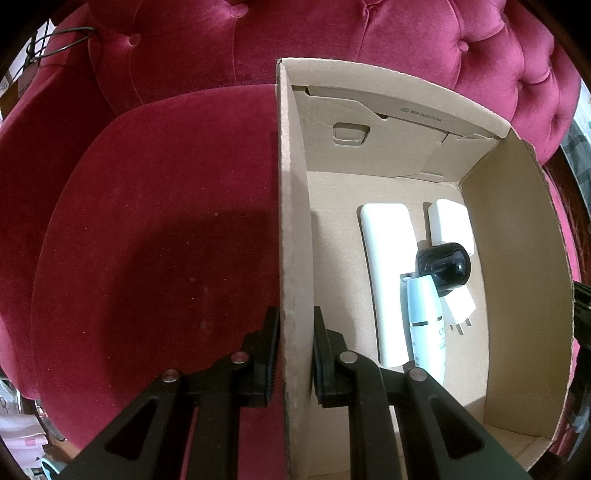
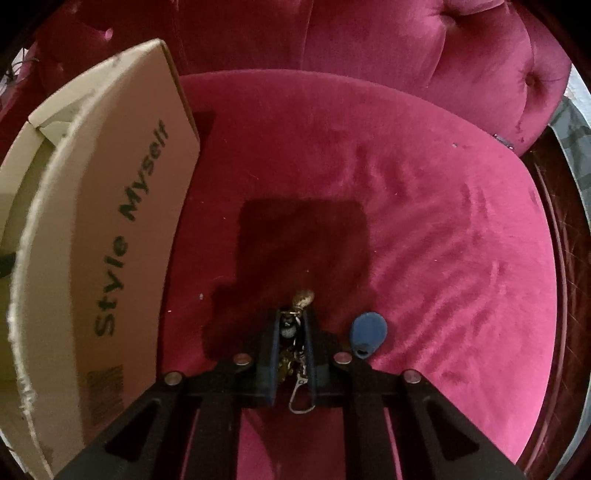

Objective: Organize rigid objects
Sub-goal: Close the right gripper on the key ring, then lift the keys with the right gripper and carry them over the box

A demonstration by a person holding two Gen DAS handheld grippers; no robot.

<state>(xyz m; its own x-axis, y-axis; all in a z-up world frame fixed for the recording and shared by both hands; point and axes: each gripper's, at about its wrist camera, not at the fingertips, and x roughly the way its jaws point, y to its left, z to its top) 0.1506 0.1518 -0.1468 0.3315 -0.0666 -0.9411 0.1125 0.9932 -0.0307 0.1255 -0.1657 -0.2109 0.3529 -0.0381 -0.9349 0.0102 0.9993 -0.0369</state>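
A cardboard box (image 1: 517, 280) sits on a red velvet chair seat (image 1: 155, 236). In it lie a long white remote (image 1: 388, 273), a white tube (image 1: 426, 317), a black round device (image 1: 443, 266), a white plug adapter (image 1: 460, 306) and a white block (image 1: 450, 225). My left gripper (image 1: 293, 325) is shut on the box's left wall (image 1: 293, 229), one finger outside, one inside. My right gripper (image 2: 293, 328) is shut on a key bunch (image 2: 295, 325) with a blue fob (image 2: 367, 328) hanging beside it, above the seat (image 2: 406, 221).
The box's outer side, printed "Style Myself" (image 2: 129, 240), stands to the left in the right wrist view. The tufted chair back (image 1: 332, 33) rises behind the box. Cluttered items show at the far left edge (image 1: 26, 55).
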